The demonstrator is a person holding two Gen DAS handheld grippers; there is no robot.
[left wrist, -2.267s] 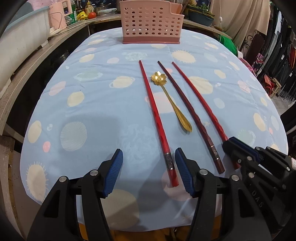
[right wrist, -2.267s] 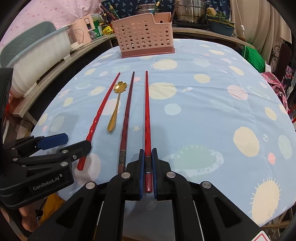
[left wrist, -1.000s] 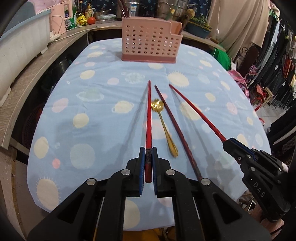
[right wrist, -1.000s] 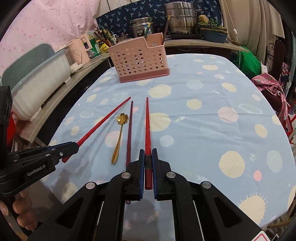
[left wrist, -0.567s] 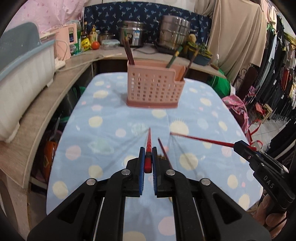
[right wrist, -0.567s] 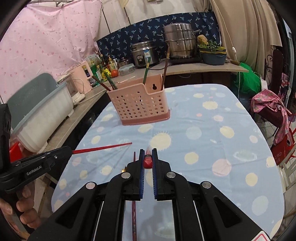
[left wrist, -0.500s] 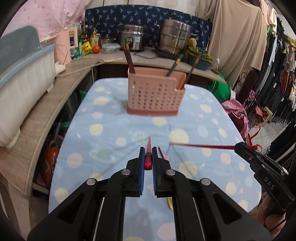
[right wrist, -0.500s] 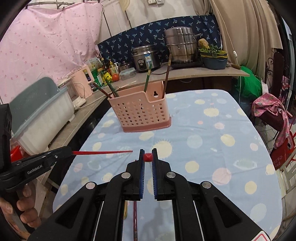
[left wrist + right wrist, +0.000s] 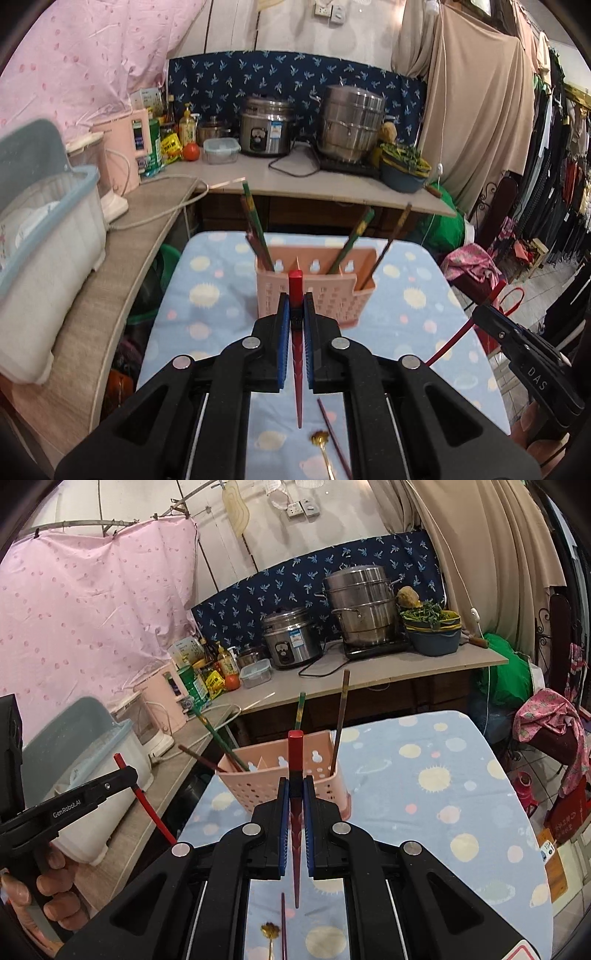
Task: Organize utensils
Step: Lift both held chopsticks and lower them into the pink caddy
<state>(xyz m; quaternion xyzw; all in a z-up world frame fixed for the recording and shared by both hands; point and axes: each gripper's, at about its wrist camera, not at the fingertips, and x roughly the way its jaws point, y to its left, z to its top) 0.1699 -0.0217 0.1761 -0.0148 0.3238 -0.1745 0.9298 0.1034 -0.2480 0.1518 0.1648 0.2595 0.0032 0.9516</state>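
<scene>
The left gripper [image 9: 294, 314], black-framed with blue pads [image 9: 283, 325], is raised and clamped on a slim red chopstick [image 9: 295, 286] that stands nearly upright between its 2 fingers. The right gripper [image 9: 295, 797], of the same build, pinches a 2nd red chopstick [image 9: 295, 753] likewise. A bare hand [image 9: 48, 890] grasps the left gripper's handle.

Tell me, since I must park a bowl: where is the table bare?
The blue tablecloth right of the pink basket is bare. Crowded: the near strip with the dark chopstick and gold spoon, and the counter behind.
</scene>
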